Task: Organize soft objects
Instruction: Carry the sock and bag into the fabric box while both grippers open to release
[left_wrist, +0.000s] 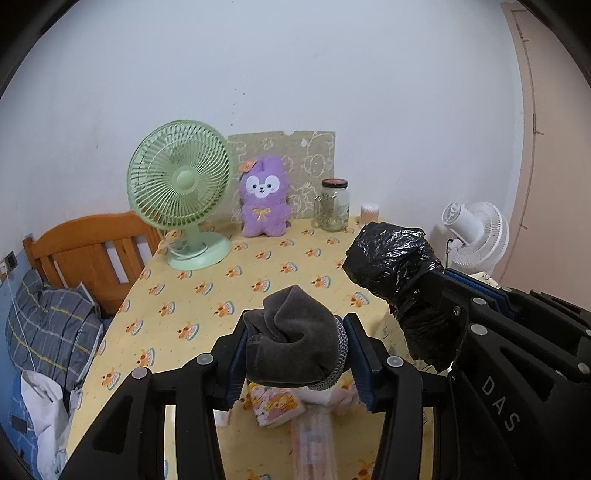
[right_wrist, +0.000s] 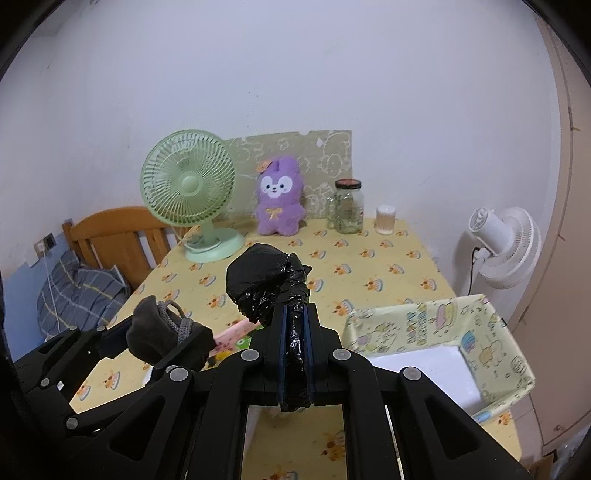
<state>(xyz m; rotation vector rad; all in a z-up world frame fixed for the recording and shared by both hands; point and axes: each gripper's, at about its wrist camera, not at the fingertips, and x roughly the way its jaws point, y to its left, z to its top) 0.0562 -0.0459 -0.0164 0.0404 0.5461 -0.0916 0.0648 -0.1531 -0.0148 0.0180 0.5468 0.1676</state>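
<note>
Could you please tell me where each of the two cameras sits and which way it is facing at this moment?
Left wrist: sits on the left gripper, looking along its fingers, which clamp a grey sock, across the table; the right gripper appears at right.
Right wrist: sits on the right gripper, which pinches a black plastic bundle; the fabric bin lies at right.
Shared: green fan, purple plush, glass jar.
</note>
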